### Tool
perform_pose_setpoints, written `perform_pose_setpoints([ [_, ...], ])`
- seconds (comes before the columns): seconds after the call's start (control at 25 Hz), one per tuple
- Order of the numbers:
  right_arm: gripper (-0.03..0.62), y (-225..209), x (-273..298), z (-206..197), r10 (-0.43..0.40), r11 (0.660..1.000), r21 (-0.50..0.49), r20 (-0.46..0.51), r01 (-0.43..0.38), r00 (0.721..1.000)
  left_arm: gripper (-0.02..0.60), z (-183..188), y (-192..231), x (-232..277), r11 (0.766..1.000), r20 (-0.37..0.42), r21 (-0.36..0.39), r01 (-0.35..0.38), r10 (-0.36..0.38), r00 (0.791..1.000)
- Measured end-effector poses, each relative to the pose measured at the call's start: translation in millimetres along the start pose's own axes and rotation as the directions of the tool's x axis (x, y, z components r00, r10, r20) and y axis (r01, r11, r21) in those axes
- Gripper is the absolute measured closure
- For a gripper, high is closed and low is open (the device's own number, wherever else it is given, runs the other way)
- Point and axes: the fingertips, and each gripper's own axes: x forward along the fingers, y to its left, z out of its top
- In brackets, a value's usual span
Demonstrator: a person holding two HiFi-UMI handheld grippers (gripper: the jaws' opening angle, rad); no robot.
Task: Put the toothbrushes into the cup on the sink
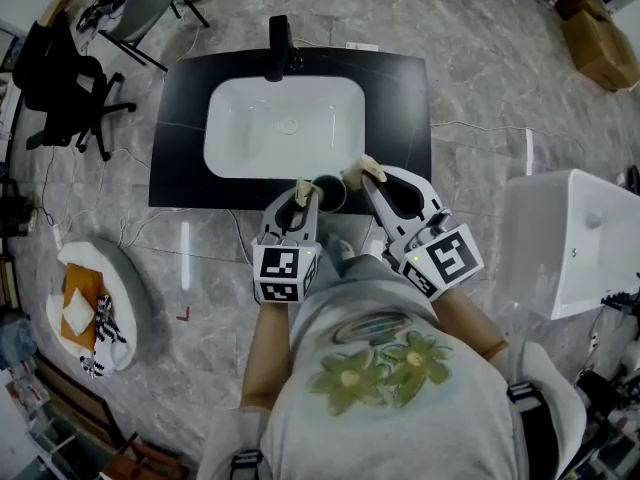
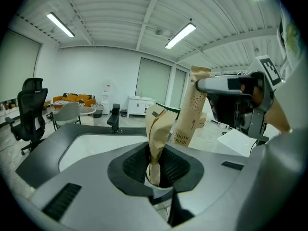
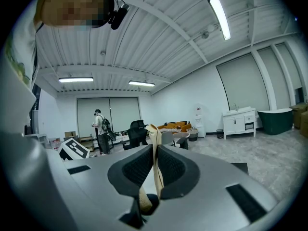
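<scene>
1. Left toothbrush packet (image 2: 158,129): a kraft-paper sleeve, creased at the waist. It stands upright in the left gripper (image 1: 299,200), whose jaws are narrow and clamped on its lower part.
2. Right toothbrush packet (image 3: 154,143): the same kind of sleeve, seen edge-on. The right gripper (image 1: 367,178) pinches it, jaws nearly together.
3. Both packets hang over the counter's (image 1: 180,128) near edge. The left one is just beside the cup (image 1: 329,194). The right one is near it on the other side.
4. Handling, as a judgement: each packet is probably light, with a stiff brush inside soft paper that crumples and may slide. The grip belongs low on the sleeve, where the handle backs the paper, not on the empty flap.
5. The cup is dark and small and sits at the near edge in front of the basin (image 1: 285,128). A sideways push could probably tip it.
6. The faucet (image 1: 278,48) stands at the counter's far edge.
</scene>
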Motion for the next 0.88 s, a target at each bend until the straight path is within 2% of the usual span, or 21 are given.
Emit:
perform_pose_setpoints([
  [0.88,0.539,-3.0,5.7,-1.8,-0.001,1.000,0.007,-0.017,0.001,1.000,0.525,-32.7,0.5,20.3,0.999,-0.087,0.037,0.010,-0.007,0.996],
])
